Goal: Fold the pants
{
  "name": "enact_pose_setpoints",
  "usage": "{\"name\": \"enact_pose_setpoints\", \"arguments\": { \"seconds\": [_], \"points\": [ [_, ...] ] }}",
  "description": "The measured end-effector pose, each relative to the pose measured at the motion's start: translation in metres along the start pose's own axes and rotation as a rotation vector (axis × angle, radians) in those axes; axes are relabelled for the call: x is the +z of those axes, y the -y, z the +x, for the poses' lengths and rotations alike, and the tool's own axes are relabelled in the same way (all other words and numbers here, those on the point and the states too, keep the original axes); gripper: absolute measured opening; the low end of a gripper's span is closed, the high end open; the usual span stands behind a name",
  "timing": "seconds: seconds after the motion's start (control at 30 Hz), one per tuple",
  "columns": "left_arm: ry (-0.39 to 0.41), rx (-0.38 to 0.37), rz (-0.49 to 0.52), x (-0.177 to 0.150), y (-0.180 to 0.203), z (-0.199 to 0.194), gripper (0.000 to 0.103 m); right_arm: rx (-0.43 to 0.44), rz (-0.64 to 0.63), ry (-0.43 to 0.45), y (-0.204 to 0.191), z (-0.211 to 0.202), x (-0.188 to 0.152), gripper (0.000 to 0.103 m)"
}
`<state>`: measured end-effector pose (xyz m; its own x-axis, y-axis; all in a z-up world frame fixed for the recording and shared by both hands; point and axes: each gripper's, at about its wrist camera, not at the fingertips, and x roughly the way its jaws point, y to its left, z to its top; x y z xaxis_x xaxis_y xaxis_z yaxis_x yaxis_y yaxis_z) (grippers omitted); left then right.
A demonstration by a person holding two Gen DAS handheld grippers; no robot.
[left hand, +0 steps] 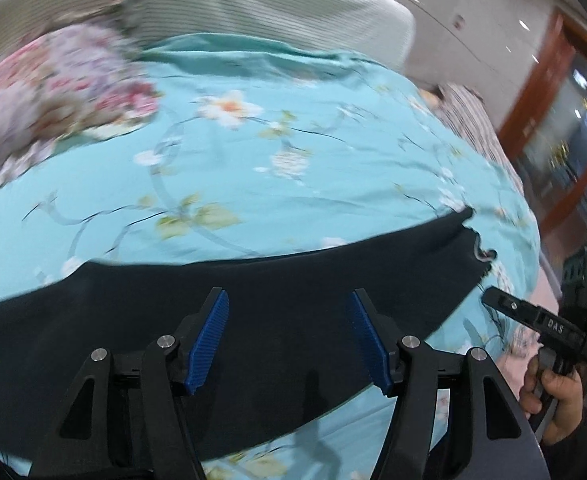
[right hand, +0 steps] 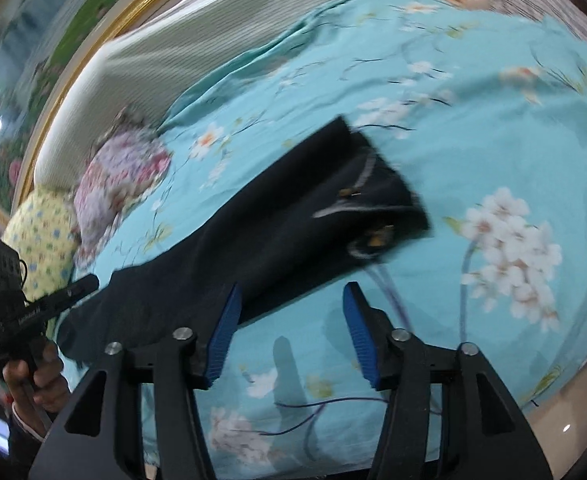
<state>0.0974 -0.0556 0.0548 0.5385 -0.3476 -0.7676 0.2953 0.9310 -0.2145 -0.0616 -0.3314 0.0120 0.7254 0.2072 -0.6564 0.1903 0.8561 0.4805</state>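
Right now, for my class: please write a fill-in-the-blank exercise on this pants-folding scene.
1. The dark pants lie on a floral ____ bedsheet.
2. Both the left gripper and the right gripper have their jaws ____.
3. The gripper pads are coloured ____.

Missing words: turquoise; open; blue

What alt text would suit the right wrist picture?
Dark pants lie stretched across a turquoise floral bedsheet. Open blue-padded right tongs hover empty at the near edge; a hand holds the left tongs at left.
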Motion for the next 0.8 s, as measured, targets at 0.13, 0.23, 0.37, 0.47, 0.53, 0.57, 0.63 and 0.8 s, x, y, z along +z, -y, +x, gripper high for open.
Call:
{"name": "enact_pose_setpoints", "arguments": {
  "seconds": [0.13,0.23,0.37,0.47,0.53,0.57,0.63,0.8],
  "points": [
    [-0.034,-0.023,0.067,0.014,0.025,0.021,0.065,0.033,0.055,0.011,0.015,0.002,0.003,0.06],
    [-0.069,-0.055,0.093,0.024,0.04,0.04,0.065,0.058,0.09,0.021,0.022,0.005,0.008,0.06],
    [-0.116,-0.075,0.147,0.034,0.062,0.066,0.065,0.102,0.159,0.041,0.03,0.01,0.015,0.061],
    [-0.156,-0.101,0.184,0.041,0.078,0.084,0.065,0.127,0.208,0.065,0.035,0.015,0.021,0.061],
    [-0.179,-0.124,0.216,0.045,0.089,0.094,0.065,0.124,0.211,0.075,0.036,0.019,0.023,0.051],
    [-0.185,-0.13,0.234,0.048,0.096,0.1,0.065,0.099,0.199,0.084,0.036,0.019,0.024,0.037],
    [-0.202,-0.146,0.252,0.055,0.106,0.11,0.065,0.088,0.201,0.082,0.043,0.02,0.023,0.013],
    [-0.265,-0.223,0.294,0.071,0.134,0.14,0.065,0.13,0.195,0.097,0.059,0.014,0.021,0.012]
  ]
}}
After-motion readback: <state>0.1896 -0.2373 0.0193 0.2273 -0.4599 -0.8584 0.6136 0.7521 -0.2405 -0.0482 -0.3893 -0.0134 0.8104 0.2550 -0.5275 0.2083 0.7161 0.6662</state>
